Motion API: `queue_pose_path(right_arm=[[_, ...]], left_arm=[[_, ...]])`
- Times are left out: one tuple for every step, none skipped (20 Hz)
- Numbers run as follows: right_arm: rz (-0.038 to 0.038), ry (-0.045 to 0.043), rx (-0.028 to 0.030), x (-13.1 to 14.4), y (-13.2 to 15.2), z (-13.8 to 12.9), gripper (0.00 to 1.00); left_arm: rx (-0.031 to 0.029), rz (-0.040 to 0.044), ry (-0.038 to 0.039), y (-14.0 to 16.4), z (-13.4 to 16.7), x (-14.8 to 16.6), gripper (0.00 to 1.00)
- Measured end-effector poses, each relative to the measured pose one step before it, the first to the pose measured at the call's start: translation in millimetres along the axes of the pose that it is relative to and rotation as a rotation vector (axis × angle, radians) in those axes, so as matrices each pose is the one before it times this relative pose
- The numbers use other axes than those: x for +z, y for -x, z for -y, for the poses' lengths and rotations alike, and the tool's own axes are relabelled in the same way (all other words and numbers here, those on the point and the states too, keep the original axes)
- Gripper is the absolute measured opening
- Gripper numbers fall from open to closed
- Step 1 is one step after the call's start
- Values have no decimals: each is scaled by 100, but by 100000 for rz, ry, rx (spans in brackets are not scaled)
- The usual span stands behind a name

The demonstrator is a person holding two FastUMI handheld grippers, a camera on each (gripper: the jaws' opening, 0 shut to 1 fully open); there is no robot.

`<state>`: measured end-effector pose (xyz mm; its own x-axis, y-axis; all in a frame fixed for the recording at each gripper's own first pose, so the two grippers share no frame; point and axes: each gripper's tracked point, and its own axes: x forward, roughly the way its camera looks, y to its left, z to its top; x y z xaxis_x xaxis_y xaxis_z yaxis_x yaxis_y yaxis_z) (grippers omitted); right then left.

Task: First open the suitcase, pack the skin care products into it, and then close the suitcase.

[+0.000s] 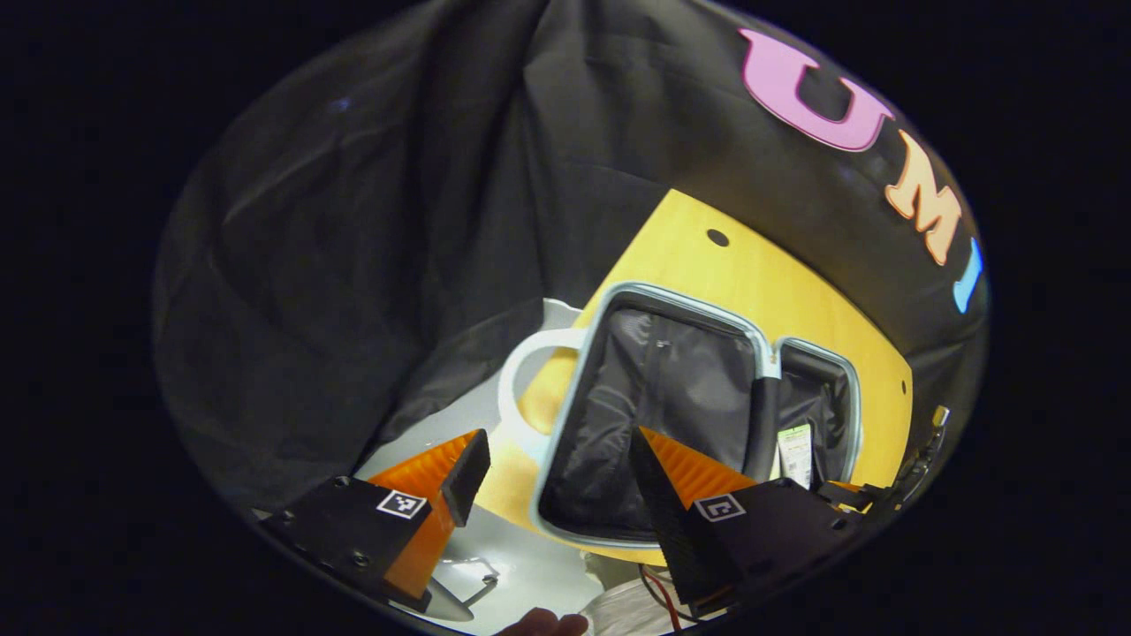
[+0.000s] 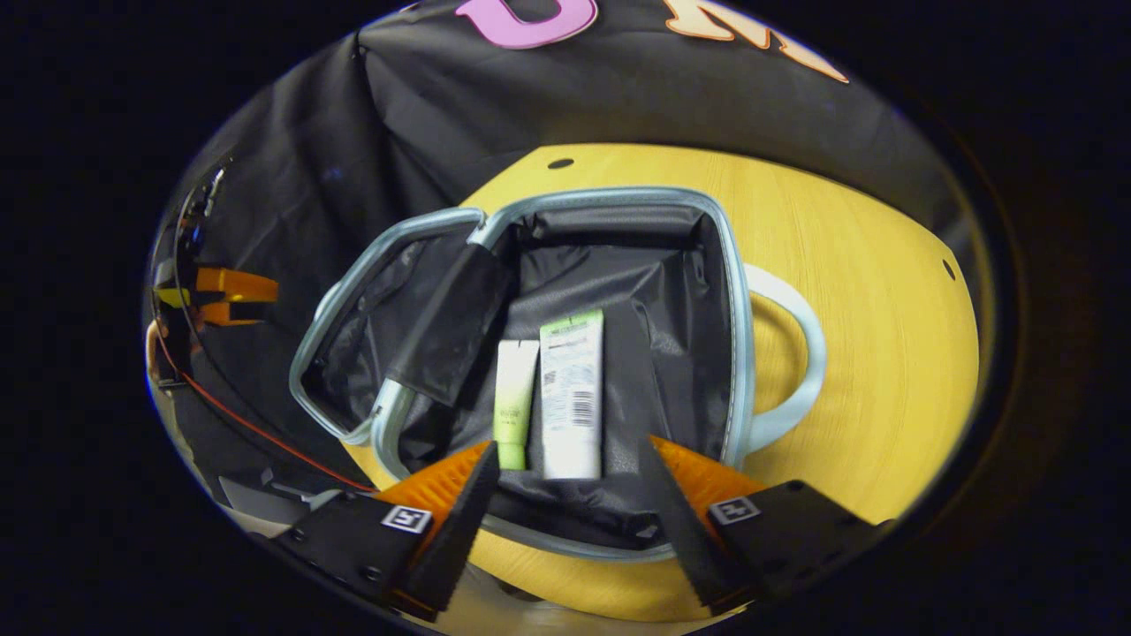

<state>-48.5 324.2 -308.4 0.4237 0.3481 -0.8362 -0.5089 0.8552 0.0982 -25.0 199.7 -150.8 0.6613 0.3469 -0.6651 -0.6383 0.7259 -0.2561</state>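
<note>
Left gripper view: the left gripper point(image 1: 558, 481) is seen with its fingers spread apart and nothing between them, held above the suitcase point(image 1: 618, 291). The suitcase lies open on the yellow table point(image 1: 707, 265), both halves lined in dark fabric, the smaller half point(image 1: 826, 397) to the right. A pale curved handle point(image 1: 517, 389) projects from the left rim. A white tag point(image 1: 795, 452) is partly covered by the right finger. The case floor nearest the camera is cut off by the fingers. Part of a hand point(image 1: 539, 624) is glimpsed at the bottom edge.

Right gripper view: the right gripper point(image 2: 565, 490) is likewise held with jaws wide and empty, just over the near rim. Two skin care tubes lie side by side in the main compartment: a slim green tube point(image 2: 514, 402) and a larger white tube point(image 2: 571, 397). Packing is judged done or nearly so; whether more products remain cannot be told. The lid half point(image 2: 371, 336) lies open to the left, a dark flap point(image 2: 446, 322) across the hinge.

Handling judgement: the shell is judged semi-stiff and light, the lining soft. The lid's pale rim is the likely hold for closing. The tubes are judged light, squeezable, somewhat slick. The other gripper point(image 2: 221, 296) is seen far left, its detail hard to make out.
</note>
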Motion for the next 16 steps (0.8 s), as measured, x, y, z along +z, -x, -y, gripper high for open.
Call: queue_pose_path(right_arm=[[3449, -592, 163, 779, 793, 45, 98], [3561, -1160, 320, 905, 512, 71, 92], [3076, -1721, 139, 708, 732, 82, 98], [3050, -2093, -95, 923, 892, 383, 98], [2443, -1461, -1288, 954, 761, 627, 98], [2584, -360, -2121, 981, 614, 804, 98], [2432, 338, -2531, 877, 434, 818, 98], [2334, 359, -2912, 788, 506, 954, 98], [2004, -307, -2335, 636, 581, 824, 98], [1646, -796, -1722, 588, 611, 771, 98], [1336, -668, -1638, 274, 328, 693, 98], [1023, -199, -1839, 311, 316, 920, 98], [526, 268, -2247, 130, 341, 1000, 98], [486, 356, -2115, 162, 325, 955, 98], [556, 109, -1883, 151, 381, 741, 98], [855, -260, -1448, 292, 431, 682, 98]], left_arm=[[632, 185, 1162, -310, -849, 224, 94], [216, 16, 1331, -346, -749, 190, 94], [116, -83, 1392, -595, -800, 18, 98], [268, -643, 1734, -1001, -895, 23, 94], [544, -840, 1747, -826, -862, 39, 94], [-72, -678, 1730, -805, -578, -96, 94], [-1109, -1005, 1601, -749, -391, -112, 94], [-1367, -484, 1314, -812, -246, 67, 94], [-1671, -421, 1289, -1061, 28, -115, 94], [-1531, -206, 1297, -927, 84, -42, 93], [-1741, -675, 1172, -836, 84, 54, 92], [-2153, -550, 1391, -809, 101, 127, 91], [-2123, -1398, 1604, -709, 303, -139, 87], [-1652, -1361, 1569, -724, 54, -87, 87], [-845, -1357, 1406, -725, 105, -95, 75], [-1291, -987, 896, -530, 202, -199, 76]])
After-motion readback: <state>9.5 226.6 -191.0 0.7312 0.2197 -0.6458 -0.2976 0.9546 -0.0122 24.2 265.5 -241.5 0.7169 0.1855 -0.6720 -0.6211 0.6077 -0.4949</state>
